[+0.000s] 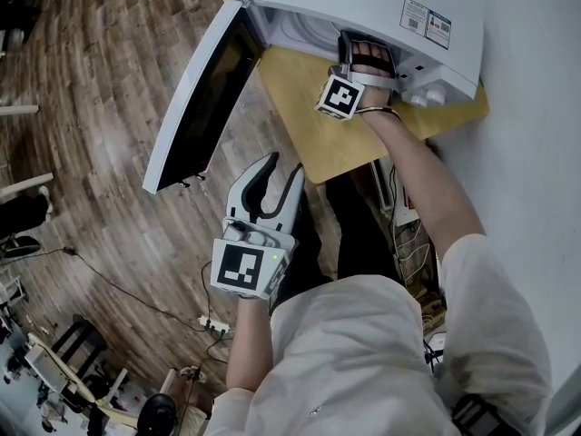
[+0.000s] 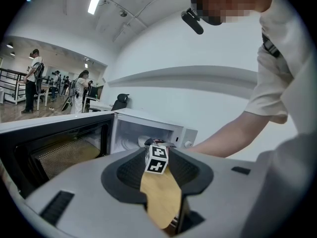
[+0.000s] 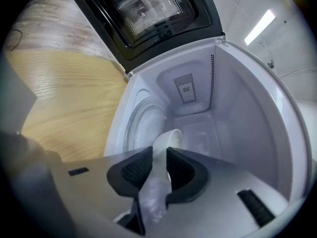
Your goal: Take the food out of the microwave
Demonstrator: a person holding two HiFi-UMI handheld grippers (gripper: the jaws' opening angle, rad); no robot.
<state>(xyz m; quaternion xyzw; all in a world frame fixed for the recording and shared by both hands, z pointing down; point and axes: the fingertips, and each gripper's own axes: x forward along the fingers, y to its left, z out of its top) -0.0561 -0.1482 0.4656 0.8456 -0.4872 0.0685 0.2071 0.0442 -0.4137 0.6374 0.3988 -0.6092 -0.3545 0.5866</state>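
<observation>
The white microwave (image 1: 363, 7) stands on a wooden table (image 1: 318, 143) with its door (image 1: 204, 89) swung open to the left. My right gripper (image 1: 368, 51) reaches into the cavity. In the right gripper view a white bowl (image 3: 168, 139) sits on the glass turntable (image 3: 141, 125), and my right gripper (image 3: 158, 165) is shut on its rim, one pad on each side. What the bowl holds is hidden. My left gripper (image 1: 277, 173) hangs back in front of the table, open, with nothing between its fingers. From the left gripper view the right gripper's marker cube (image 2: 157, 158) shows at the microwave's mouth (image 2: 143, 133).
The open door (image 3: 148, 9) juts out over the wooden floor (image 1: 91, 107) at the left. A white wall runs along the right. Cables and a power strip (image 1: 213, 323) lie on the floor. People and desks (image 2: 34, 78) show far off in the room.
</observation>
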